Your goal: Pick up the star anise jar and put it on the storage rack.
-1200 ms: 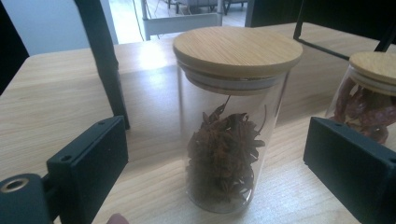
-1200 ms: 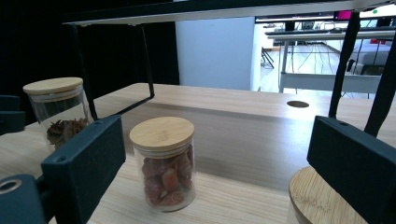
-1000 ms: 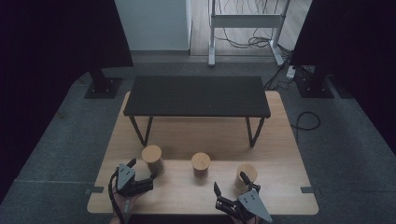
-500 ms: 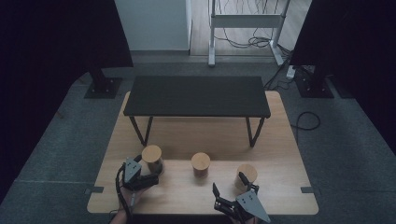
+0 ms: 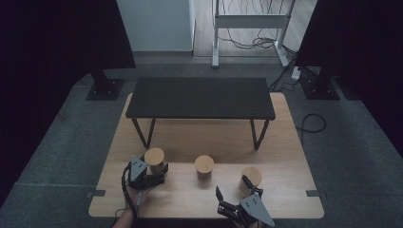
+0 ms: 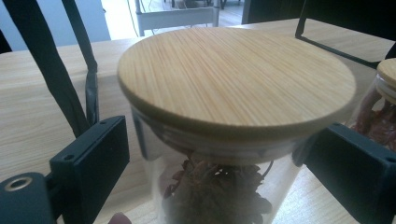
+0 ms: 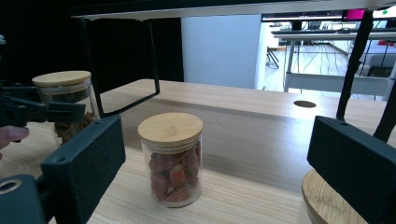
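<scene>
The left jar [image 6: 233,140], a clear glass pot with a flat bamboo lid and dark dried pieces inside, stands upright near the front left of the worktop [image 5: 285,142]. The left tongs [image 5: 153,175] straddle it just below the lid. Their jaws have just been closing with the jar between them, but in the left gripper view a gap remains on each side, so they are spread and not yet pinching. Coming in level and low under the lid likely aims the pads at the straight glass wall, where a squeeze should hold best.

The middle jar [image 7: 172,161], filled with reddish pieces, stands apart to the right, clear of both hands. The right jar [image 5: 251,178] sits near the front right. The right tongs [image 5: 234,188] rest beside it, jaws spread and gripping nothing, with that jar's lid at the lower edge of the right gripper view, near one jaw. This looks like a waiting pose.

Behind the three jars a small black table [image 5: 202,97] stands on the worktop, possibly where the jars are bound.
</scene>
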Tool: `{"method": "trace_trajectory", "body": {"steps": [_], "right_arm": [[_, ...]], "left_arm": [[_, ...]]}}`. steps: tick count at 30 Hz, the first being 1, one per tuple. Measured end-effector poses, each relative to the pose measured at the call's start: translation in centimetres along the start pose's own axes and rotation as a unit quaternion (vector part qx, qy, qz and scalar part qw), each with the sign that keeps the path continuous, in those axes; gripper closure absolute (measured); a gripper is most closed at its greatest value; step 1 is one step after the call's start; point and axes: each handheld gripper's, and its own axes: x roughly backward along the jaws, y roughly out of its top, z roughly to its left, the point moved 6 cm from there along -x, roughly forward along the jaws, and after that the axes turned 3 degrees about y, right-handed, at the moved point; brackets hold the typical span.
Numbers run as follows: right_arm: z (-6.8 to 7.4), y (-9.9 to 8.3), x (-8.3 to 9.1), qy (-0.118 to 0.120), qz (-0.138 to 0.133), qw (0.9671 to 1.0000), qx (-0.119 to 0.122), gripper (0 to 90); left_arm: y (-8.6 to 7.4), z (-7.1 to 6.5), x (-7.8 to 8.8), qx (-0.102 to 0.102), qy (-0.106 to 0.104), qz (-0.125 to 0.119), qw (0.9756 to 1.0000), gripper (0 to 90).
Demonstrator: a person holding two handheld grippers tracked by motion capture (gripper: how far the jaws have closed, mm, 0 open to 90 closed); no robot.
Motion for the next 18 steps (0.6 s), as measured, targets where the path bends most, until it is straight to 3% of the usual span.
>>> {"method": "trace_trajectory", "body": {"steps": [14,18], "right_arm": [[0.02,-0.02,-0.02,0.001,0.001,1.0,0.001,3.5],[0.08,-0.03,-0.02,0.001,0.001,1.0,0.002,3.5]], "left_arm": [[-0.21,-0.24,-0.91,0.008,0.011,0.0,0.9999,8.0],[-0.34,-0.18,-0.86,0.008,0.009,-0.002,0.9999,14.4]]}}
